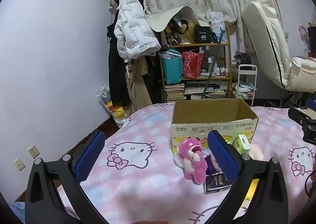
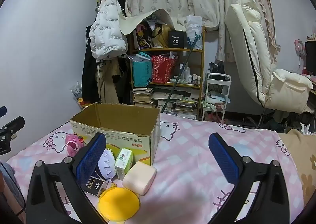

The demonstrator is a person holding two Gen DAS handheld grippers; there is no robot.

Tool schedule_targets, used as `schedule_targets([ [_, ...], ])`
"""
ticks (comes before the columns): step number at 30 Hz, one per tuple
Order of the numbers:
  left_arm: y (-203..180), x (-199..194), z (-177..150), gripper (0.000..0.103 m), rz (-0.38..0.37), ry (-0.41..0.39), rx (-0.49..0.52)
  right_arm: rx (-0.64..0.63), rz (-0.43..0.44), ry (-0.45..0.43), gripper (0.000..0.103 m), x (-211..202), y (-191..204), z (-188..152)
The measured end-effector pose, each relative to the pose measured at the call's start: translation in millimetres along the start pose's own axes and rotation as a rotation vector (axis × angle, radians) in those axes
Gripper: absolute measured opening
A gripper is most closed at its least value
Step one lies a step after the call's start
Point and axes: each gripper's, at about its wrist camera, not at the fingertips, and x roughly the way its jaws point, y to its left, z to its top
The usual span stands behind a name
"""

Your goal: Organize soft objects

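An open cardboard box (image 1: pixel 214 123) stands on the pink bed; it also shows in the right wrist view (image 2: pixel 118 127). In front of it lie a pink plush bear (image 1: pixel 192 159) (image 2: pixel 73 144), a white-haired plush doll (image 2: pixel 105 164), a green tissue pack (image 1: pixel 242 144) (image 2: pixel 123 159), a black "Face" tissue pack (image 1: pixel 217 183) (image 2: pixel 93 185), a pale pink sponge block (image 2: pixel 140 177) and a yellow round pouch (image 2: pixel 118 203). My left gripper (image 1: pixel 156 153) is open and empty, left of the bear. My right gripper (image 2: pixel 157 154) is open and empty, right of the pile.
The bed has a pink cartoon-cat sheet (image 1: pixel 138 174). Behind it stand a cluttered wooden shelf (image 1: pixel 197 66), hanging coats (image 1: pixel 134 26), a small white cart (image 2: pixel 217 95) and a cream recliner chair (image 2: pixel 266 66). A brown pillow (image 2: pixel 304 164) lies at the right.
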Motion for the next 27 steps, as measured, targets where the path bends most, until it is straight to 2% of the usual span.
schedule_targets([
  [17,-8,-2,-3,0.102,0.015,-0.017,0.044,-0.006,-0.014,-0.008,0.103,2,0,-3],
  [27,-6,-1,-3,0.102,0.0,-0.013,0.041,0.008,-0.008,-0.003,0.103,2,-2,0],
])
